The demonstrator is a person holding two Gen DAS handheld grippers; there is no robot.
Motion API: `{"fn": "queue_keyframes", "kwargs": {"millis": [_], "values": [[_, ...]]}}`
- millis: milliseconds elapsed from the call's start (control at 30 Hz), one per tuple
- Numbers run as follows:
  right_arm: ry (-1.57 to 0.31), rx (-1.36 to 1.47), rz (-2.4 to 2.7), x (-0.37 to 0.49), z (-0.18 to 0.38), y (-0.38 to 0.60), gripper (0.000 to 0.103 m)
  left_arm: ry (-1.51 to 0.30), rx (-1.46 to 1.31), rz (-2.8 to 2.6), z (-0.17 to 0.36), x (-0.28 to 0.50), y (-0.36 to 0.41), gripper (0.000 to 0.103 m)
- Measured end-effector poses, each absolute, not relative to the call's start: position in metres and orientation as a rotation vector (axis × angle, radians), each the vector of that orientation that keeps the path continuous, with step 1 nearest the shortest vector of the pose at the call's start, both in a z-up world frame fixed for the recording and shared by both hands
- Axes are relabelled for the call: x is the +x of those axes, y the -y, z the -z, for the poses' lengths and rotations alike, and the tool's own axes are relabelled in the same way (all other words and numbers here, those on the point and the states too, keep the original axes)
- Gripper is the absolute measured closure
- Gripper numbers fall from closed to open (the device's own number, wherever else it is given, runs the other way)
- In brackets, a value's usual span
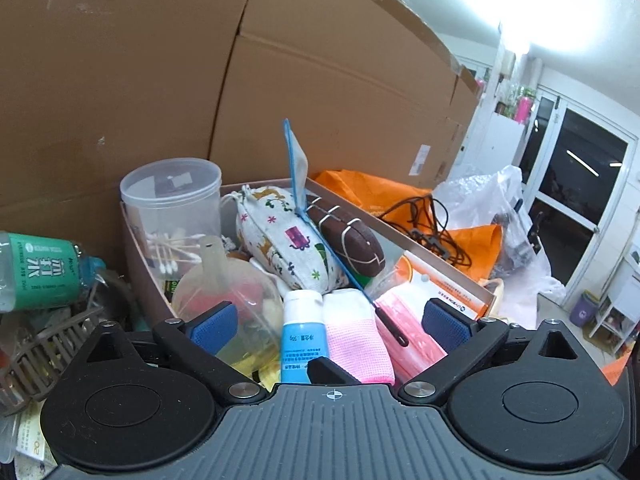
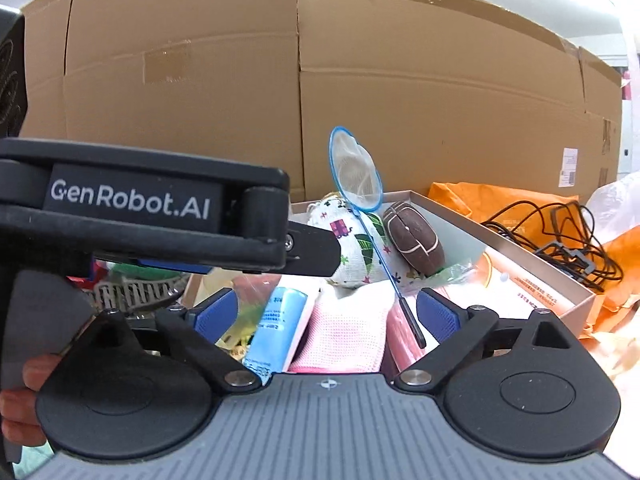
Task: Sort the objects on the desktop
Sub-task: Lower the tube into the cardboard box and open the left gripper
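Observation:
A shallow box (image 1: pixel 140 256) packed with small items lies just ahead of both grippers. My left gripper (image 1: pixel 329 322) is open above its near end, its blue pads wide apart over a blue-and-white tube (image 1: pixel 302 328), a pink cloth (image 1: pixel 352 340) and a pink pack (image 1: pixel 404 328); the pads touch none of them. My right gripper (image 2: pixel 327 316) is open too, over the same tube (image 2: pixel 276 328) and pink cloth (image 2: pixel 344 332). A small blue net (image 2: pixel 356 172) leans upright in the box, its black handle end low between the right pads. Behind sit a printed cloth pouch (image 1: pixel 280 240) and a brown striped pouch (image 1: pixel 352 244).
Tall cardboard boxes (image 1: pixel 320 80) close off the back. A clear jar of cotton swabs (image 1: pixel 172 208) and a clear flask (image 1: pixel 228 292) fill the box's left. A green-labelled bottle (image 1: pixel 40 272) and a slatted basket (image 1: pixel 52 344) lie left; an orange bag (image 1: pixel 368 192) and black cables (image 1: pixel 432 232) lie right. The left tool's housing (image 2: pixel 132 200) blocks the right view's left.

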State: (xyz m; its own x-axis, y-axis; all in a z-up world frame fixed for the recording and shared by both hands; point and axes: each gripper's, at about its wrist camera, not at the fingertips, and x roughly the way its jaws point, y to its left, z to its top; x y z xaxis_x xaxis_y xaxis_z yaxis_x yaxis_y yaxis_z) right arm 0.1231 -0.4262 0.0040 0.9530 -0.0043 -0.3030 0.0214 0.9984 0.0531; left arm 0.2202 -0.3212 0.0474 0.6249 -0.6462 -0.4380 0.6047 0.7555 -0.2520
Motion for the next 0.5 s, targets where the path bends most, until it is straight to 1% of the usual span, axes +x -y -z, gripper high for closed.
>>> {"fn": "queue_keyframes", "kwargs": {"millis": [167, 500], "values": [[-0.316, 0.050, 0.038, 0.125, -0.007, 0.426, 0.001, -0.545, -0.077, 0.709, -0.048, 0.215, 0.318, 0.000], [-0.322, 0.056, 0.046, 0.111, -0.019, 0.420, 0.000, -0.515, -0.017, 0.693, -0.052, 0.184, 0.305, 0.000]]}}
